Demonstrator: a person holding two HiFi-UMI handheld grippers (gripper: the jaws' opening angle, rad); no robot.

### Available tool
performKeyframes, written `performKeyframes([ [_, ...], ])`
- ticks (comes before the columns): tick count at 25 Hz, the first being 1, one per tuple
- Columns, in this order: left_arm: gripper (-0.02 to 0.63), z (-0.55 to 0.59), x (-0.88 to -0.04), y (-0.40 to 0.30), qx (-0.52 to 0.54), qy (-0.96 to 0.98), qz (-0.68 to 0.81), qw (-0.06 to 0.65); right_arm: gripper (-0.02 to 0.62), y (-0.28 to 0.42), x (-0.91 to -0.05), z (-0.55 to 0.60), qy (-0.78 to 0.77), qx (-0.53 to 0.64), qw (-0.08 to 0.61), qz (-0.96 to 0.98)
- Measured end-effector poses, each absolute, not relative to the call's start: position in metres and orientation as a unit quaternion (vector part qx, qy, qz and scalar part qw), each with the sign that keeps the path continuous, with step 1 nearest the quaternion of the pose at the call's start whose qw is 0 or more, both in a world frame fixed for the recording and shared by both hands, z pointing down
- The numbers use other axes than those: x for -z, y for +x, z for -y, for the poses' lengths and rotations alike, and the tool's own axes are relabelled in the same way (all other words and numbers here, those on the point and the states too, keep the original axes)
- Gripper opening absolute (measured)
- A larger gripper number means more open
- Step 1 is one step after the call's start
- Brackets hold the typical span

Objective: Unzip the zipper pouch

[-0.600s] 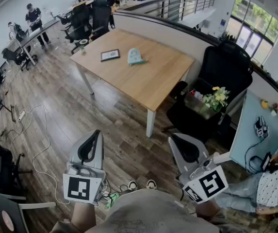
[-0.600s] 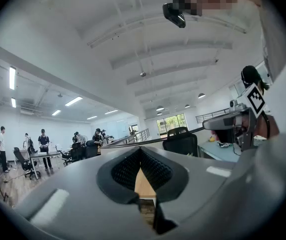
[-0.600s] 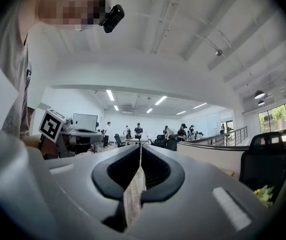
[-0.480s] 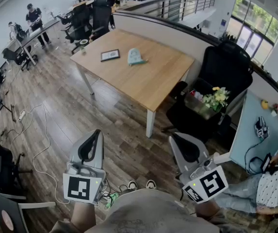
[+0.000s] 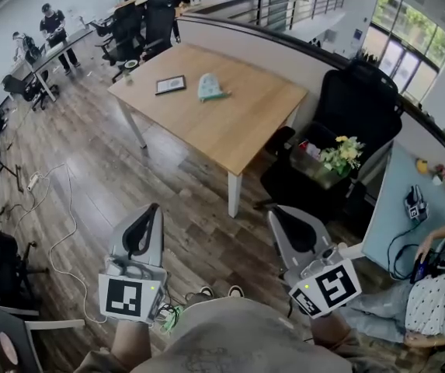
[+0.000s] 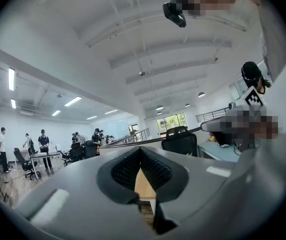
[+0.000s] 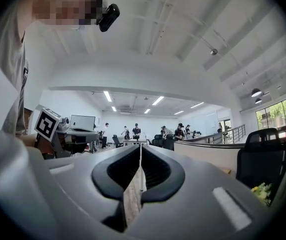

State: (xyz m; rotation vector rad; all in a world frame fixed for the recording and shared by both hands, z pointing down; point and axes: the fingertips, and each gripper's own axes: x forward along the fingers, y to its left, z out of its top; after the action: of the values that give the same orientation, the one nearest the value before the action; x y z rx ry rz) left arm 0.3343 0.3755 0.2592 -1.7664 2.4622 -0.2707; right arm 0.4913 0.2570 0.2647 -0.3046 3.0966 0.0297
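Observation:
The zipper pouch (image 5: 209, 88) is a pale teal shape lying on the far part of a wooden table (image 5: 238, 127), well ahead of both grippers. My left gripper (image 5: 153, 209) hangs low at the left over the wood floor, jaws together with nothing between them. My right gripper (image 5: 275, 213) hangs at the same height to the right, also shut and empty. In the left gripper view the left gripper (image 6: 140, 152) points level toward the table with its dark pads meeting. The right gripper view shows the right gripper (image 7: 141, 150) the same way.
A dark framed tablet (image 5: 170, 85) lies left of the pouch. A black office chair (image 5: 360, 111) and a box with flowers (image 5: 342, 155) stand right of the table. A seated person (image 5: 438, 301) is at a light blue desk (image 5: 393, 224). Cables (image 5: 59, 208) trail on the floor at the left.
The head view has shifted a little, so the table and pouch sit slightly higher and further left. Both grippers stay shut and in nearly the same place.

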Motion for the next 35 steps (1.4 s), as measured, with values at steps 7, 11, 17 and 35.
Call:
performKeyframes([
  [7,-0.001,-0.369,-0.258,0.340,0.083,-0.567,-0.817,0.062,0.018,0.496,-0.275,-0.247,-0.087,-0.003,0.014,-0.996],
  [11,0.008,-0.371,-0.252,0.331,0.064,-0.547,-0.831,0.076,0.034,0.496,-0.269,-0.237,-0.102,0.001,0.037,-0.994],
  [17,0.218,-0.358,-0.271,0.309,0.073,-0.534,-0.841,0.051,0.192,0.480,-0.278,-0.213,-0.116,-0.003,0.031,-0.993],
  [35,0.199,-0.307,-0.290,0.135,0.086,-0.527,-0.845,0.022,0.190,0.304,-0.299,-0.155,-0.103,-0.005,-0.024,-0.994],
])
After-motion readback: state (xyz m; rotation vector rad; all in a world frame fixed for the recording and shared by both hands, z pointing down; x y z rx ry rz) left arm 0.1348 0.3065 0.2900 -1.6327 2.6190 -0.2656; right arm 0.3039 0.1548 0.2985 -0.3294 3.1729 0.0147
